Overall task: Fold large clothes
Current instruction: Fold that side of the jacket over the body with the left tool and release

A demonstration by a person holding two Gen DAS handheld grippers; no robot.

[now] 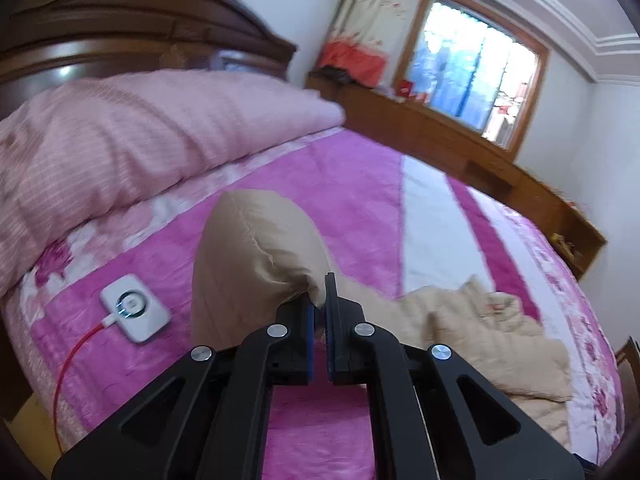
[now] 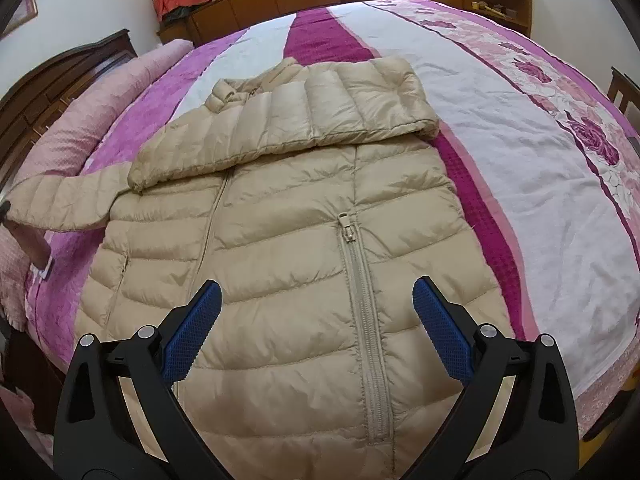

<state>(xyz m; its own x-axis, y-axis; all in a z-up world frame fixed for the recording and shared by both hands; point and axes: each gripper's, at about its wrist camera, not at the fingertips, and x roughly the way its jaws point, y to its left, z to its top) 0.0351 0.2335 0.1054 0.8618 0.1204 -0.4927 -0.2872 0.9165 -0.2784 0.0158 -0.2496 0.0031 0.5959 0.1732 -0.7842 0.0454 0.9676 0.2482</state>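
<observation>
Left wrist view. The beige puffer jacket's sleeve (image 1: 256,264) is rising directly ahead of the left tool (image 1: 320,312) as a puffed fold, lifted above the bed (image 1: 360,184). The rest of the jacket (image 1: 492,336) is lying crumpled to the right on the pink and white bedspread. A white charging device (image 1: 134,307) with a red cable (image 1: 74,364) is sitting on the bedspread left of the sleeve, near but apart from it. A pink quilt (image 1: 132,140) is piled far left against the dark wooden headboard (image 1: 132,28); a wooden cabinet (image 1: 460,148) and a window (image 1: 476,68) are running along the far side. The view is slightly blurred. The left tool's fingers are standing almost together, clamping the sleeve fabric between the blue pads (image 1: 310,344).

Right wrist view. The jacket is lying flat on the bed, front up, directly ahead of and beneath the right tool (image 2: 316,330). Its zipper (image 2: 362,320) is running away between the fingers. One sleeve (image 2: 288,120) is lying folded across the chest; the other is stretching to the left edge, lifted off the bed. Pink quilt and headboard are sitting far left. The right tool's fingers are standing wide apart, gripping nothing, hovering over the lower front; whether the pads are touching the fabric I cannot tell.
</observation>
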